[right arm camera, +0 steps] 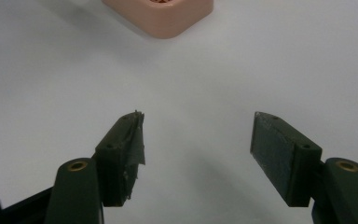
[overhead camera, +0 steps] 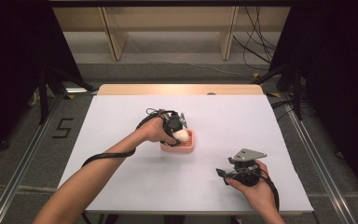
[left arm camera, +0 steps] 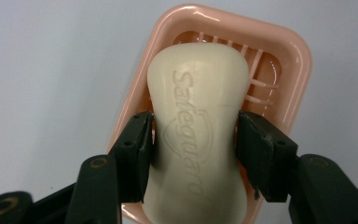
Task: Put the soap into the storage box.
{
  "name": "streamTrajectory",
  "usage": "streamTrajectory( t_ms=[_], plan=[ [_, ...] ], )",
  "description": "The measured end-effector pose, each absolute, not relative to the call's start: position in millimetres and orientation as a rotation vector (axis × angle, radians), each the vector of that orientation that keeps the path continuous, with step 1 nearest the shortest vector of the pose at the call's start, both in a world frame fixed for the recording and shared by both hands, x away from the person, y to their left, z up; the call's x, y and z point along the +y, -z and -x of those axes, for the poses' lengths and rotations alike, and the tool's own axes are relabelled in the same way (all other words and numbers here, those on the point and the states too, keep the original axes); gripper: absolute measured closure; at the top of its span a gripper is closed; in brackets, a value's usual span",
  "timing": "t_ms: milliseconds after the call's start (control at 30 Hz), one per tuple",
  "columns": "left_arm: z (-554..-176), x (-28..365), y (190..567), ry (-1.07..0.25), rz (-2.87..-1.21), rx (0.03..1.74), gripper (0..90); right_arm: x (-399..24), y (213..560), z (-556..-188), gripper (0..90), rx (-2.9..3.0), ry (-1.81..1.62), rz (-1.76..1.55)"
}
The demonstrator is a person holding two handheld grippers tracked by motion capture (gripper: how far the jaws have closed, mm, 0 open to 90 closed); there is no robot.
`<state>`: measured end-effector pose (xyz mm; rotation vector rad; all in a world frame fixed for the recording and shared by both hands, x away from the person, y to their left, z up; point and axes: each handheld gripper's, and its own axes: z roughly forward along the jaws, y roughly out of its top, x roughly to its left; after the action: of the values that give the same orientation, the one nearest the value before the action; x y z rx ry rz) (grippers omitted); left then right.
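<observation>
Your left gripper (left arm camera: pixel 196 135) sits over the pink soap dish (left arm camera: pixel 289 51) near the middle of the white counter (overhead camera: pixel 121 116), with the cream bar of soap (left arm camera: pixel 198 116) between its jaws — both pads meet the bar's narrow waist, so it grips the soap. The bar lies lengthwise in the dish, lettering up. Your right gripper (right arm camera: pixel 198 144) hangs well apart, nearer your edge of the counter, jaws spread wide with nothing between them — the dish's corner shows beyond it.
</observation>
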<state>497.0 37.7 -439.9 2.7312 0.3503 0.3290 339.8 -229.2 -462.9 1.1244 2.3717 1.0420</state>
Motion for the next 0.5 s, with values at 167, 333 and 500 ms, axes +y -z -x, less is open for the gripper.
streamTrajectory(
  t_ms=[167,333,500],
  plan=[
    [-489.1,47.7,424.7,-0.334,-2.667,0.368,42.7,-229.3,463.2,-339.7,35.5,2.371,-1.038,-1.122],
    [-473.8,68.7,415.2,-0.329,-2.603,0.410,40.9,-229.2,463.4,-339.5,35.4,2.376,-1.030,-1.128],
    [-457.0,98.4,412.2,-0.354,-2.553,0.481,39.4,-227.2,463.4,-339.0,35.4,2.373,-1.036,-1.141]
  ],
)
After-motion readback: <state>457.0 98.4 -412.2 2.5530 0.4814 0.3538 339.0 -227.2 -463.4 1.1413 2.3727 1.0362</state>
